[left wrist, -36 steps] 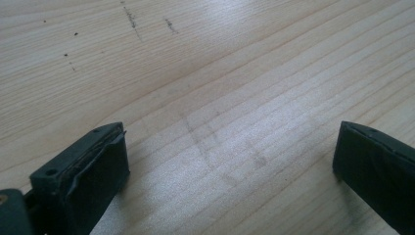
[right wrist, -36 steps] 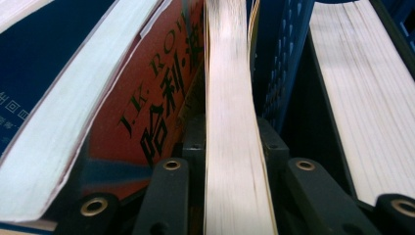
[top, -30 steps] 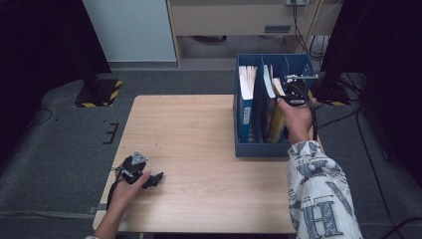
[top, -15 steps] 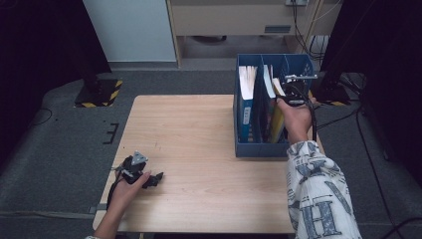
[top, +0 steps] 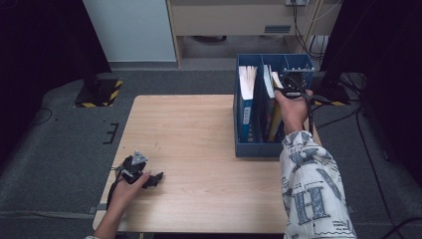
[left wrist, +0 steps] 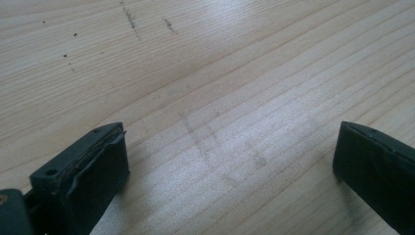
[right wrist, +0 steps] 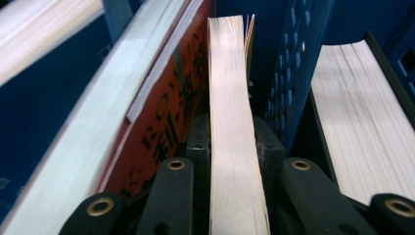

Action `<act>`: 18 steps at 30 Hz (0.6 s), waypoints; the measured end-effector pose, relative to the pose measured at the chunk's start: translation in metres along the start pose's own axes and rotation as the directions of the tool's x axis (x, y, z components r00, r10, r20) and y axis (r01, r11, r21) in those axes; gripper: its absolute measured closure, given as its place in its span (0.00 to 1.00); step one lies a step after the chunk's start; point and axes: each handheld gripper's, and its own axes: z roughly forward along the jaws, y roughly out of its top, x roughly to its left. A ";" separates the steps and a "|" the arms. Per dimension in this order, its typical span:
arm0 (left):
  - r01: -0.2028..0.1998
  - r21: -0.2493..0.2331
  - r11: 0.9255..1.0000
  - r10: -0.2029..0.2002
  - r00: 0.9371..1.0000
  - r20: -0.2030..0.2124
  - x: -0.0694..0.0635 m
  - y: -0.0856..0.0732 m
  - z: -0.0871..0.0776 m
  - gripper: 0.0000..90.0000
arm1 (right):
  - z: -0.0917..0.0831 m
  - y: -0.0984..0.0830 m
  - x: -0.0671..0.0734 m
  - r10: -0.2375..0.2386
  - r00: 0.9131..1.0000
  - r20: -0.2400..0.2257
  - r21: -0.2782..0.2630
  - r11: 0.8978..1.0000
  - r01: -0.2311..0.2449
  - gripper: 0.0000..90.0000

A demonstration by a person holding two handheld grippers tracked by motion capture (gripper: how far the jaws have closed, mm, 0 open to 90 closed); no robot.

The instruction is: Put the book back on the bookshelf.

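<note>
at the table's (top: 199, 129) far right, the blue file rack (top: 259, 149) holds a thin book (right wrist: 230, 122) upright in its middle slot, long axis vertical; the right gripper (top: 288, 92) clamps its top edge (straight lift available). the left gripper (top: 149, 179) rests near-left, jaws apart, empty.

Lower part of the clamped book (right wrist: 234, 147) hidden behind the jaws, red cover lettering (right wrist: 169, 117) blurred.

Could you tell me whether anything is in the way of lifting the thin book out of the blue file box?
Nothing visible blocks it. The right tool is shut on the thin pale-edged book, whose top edge is free. A leaning red-covered book crowds one side and the blue perforated divider of the blue plastic file box the other.
</note>
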 end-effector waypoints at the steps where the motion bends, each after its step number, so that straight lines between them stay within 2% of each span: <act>1: -0.001 0.000 1.000 0.001 1.000 0.000 0.000 0.000 0.000 0.00 | 0.002 0.000 0.000 0.004 1.000 0.002 0.006 1.000 -0.004 0.83; 6: -0.003 0.000 1.000 0.003 1.000 0.001 0.000 0.000 0.000 0.00 | 0.005 0.000 -0.005 0.030 1.000 -0.004 0.006 1.000 -0.030 0.83; 18: 0.002 -0.007 1.000 -0.002 1.000 0.001 0.000 0.000 0.001 0.00 | 0.002 -0.005 -0.007 0.034 0.999 -0.033 -0.001 0.999 -0.035 0.81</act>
